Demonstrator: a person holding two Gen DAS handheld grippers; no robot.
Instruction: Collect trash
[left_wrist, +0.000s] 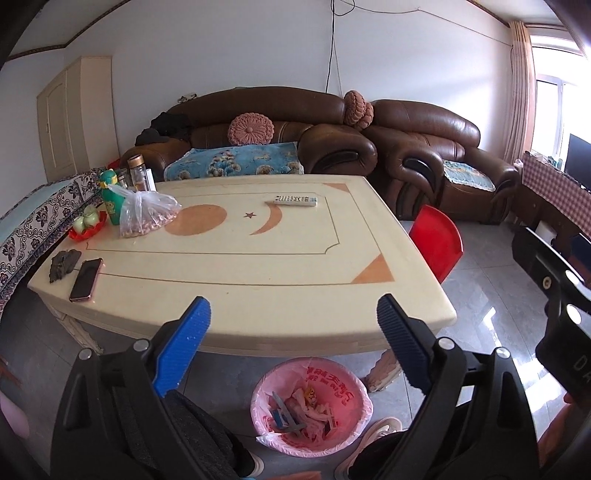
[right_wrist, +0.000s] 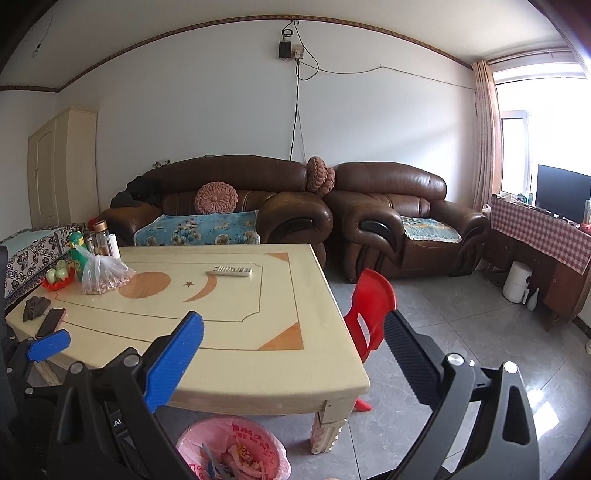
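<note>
A bin lined with a pink bag stands on the floor below the near edge of the cream table; wrappers and scraps of paper lie inside it. The same bin shows at the bottom of the right wrist view. My left gripper hangs open above the table's near edge, nothing between its blue fingers. Over the table's right corner my right gripper is open and empty too. One blue finger of the left gripper shows at the left edge of the right wrist view.
On the table lie a phone, a dark crumpled object, a clear bag of nuts, a green bottle, a red dish and a remote. A red chair stands at the right. Brown sofas behind.
</note>
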